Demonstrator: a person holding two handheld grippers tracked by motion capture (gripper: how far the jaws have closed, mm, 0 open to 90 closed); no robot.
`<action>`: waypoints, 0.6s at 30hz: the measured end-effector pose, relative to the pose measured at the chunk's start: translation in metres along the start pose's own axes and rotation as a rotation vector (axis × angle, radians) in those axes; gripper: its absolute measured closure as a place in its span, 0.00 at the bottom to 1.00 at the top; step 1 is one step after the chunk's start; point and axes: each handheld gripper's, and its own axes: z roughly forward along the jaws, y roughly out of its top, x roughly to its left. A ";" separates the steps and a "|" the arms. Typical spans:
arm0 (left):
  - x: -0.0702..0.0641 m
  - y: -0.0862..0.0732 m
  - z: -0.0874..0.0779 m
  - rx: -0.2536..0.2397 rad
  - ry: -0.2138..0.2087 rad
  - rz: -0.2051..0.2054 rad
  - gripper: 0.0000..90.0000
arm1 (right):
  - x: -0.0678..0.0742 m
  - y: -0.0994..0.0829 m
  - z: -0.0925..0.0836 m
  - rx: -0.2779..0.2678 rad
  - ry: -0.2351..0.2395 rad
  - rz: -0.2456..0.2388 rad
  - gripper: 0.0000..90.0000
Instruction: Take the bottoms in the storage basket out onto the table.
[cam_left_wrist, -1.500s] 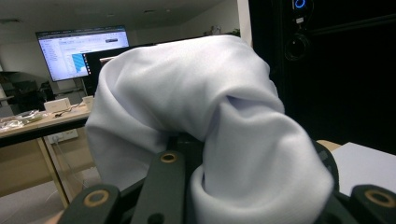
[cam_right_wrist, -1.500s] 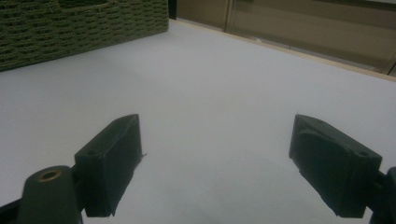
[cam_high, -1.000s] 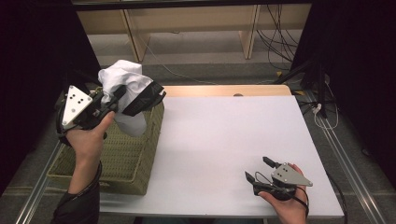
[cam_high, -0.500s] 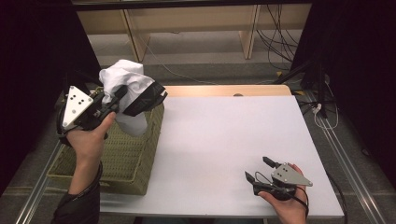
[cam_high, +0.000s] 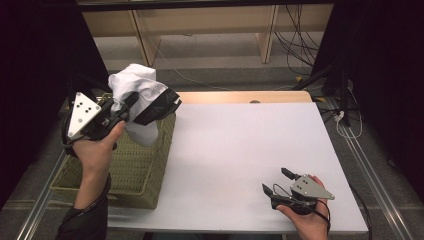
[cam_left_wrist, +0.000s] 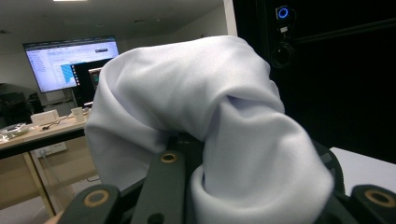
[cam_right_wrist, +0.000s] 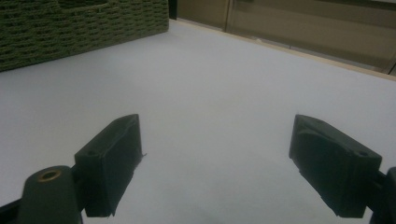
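A white cloth (cam_high: 136, 86) hangs bunched over the black jaws of my left gripper (cam_high: 165, 103), which is shut on it and held in the air above the far right corner of a green woven basket (cam_high: 134, 172). In the left gripper view the white cloth (cam_left_wrist: 210, 98) drapes over the jaws and hides their tips. My right gripper (cam_high: 275, 180) rests low at the front right of the white table (cam_high: 240, 135), pointing left and away. Its jaws stand open in the right gripper view, right gripper (cam_right_wrist: 219, 158), with only bare tabletop between them.
The basket (cam_right_wrist: 70, 28) stands on the table's left side, partly over the left edge. A wooden strip (cam_high: 240, 96) runs along the table's far edge. Beyond it are shelf legs and cables (cam_high: 300, 45) on the floor. Dark curtains flank both sides.
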 end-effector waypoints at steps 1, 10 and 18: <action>0.000 0.000 0.000 0.001 -0.001 0.001 0.83 | 0.000 0.000 0.000 0.001 -0.001 0.000 0.20; -0.003 0.000 0.001 -0.001 -0.007 0.004 0.83 | 0.000 0.000 -0.001 0.005 -0.003 -0.001 0.20; -0.007 0.000 0.002 -0.004 -0.018 0.010 0.83 | 0.000 0.000 -0.001 0.000 -0.003 -0.001 0.20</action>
